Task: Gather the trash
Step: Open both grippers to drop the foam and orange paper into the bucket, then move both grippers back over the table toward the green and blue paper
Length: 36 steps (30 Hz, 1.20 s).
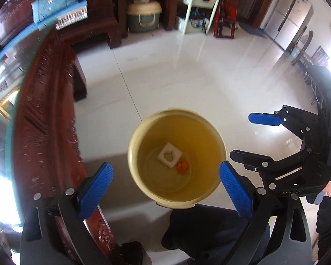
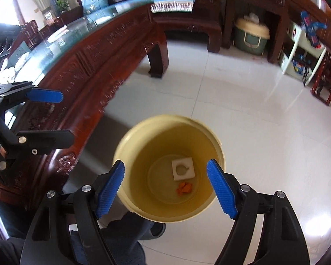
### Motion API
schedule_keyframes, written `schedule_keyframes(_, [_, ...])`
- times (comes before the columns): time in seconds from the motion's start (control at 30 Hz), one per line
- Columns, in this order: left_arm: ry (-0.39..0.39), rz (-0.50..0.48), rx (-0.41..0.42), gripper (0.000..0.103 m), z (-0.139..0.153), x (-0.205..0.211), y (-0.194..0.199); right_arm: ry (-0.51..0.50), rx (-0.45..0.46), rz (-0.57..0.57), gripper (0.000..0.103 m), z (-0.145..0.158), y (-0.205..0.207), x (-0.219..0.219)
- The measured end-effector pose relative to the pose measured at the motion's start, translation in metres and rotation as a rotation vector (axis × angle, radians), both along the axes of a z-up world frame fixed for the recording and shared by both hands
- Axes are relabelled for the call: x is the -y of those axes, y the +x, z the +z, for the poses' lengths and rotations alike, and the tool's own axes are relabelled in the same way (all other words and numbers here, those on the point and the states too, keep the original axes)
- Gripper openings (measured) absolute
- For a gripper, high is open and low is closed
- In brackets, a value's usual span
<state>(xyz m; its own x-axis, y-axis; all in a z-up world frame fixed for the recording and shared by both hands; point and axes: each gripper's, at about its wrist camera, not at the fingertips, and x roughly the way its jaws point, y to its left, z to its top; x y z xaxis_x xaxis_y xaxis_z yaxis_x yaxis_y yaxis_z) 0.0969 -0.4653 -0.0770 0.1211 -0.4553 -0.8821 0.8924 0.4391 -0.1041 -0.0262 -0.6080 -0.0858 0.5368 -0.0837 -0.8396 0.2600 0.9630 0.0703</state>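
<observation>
Left wrist view first: our left gripper (image 1: 165,188) hangs over the round pale-yellow plastic bin (image 1: 176,156) on the glossy white tiled floor (image 1: 187,77), blue pads spread wide, nothing between them. At the bin's bottom lie a square white foam piece with a hole cut out (image 1: 170,155) and, touching it, a small crumpled orange scrap (image 1: 182,167). We judge those two as collected. Our right gripper (image 1: 251,139) shows at the right, jaws apart and empty. The carved dark-red wooden table with a glass top (image 1: 44,110) runs close along the left, its edge just beside the left finger; ahead the floor is open.

Right wrist view: our right gripper (image 2: 165,187) is released above the same bin (image 2: 168,167), pads straddling the rim without touching it. The foam piece (image 2: 183,169) and orange scrap (image 2: 184,188) sit inside. On the table (image 2: 94,66), something white (image 2: 11,72) lies far left, too blurred to name; it may be trash left to fetch. The left gripper (image 2: 59,117) hovers by the table edge, also unclenched.
</observation>
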Motion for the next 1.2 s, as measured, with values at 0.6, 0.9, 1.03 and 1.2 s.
schedule_keyframes(0.6, [-0.249, 0.58, 0.356, 0.099, 0.093, -0.335, -0.03, -0.082, 0.322, 0.267, 0.095, 0.101, 0.018, -0.225])
schedule_keyframes(0.9, [-0.282, 0.698, 0.333, 0.099, 0.075, -0.415, -0.041, -0.019, 0.309, 0.371, 0.095, 0.089, 0.026, -0.304])
schedule_keyframes(1.03, [-0.294, 0.727, 0.318, 0.099, 0.07, -0.434, -0.042, -0.059, 0.318, 0.406, 0.095, 0.092, 0.023, -0.326])
schedule_keyframes(1.2, [-0.301, 0.736, 0.346, 0.099, 0.073, -0.441, -0.048, -0.053, 0.344, 0.395, 0.095, 0.098, 0.019, -0.331])
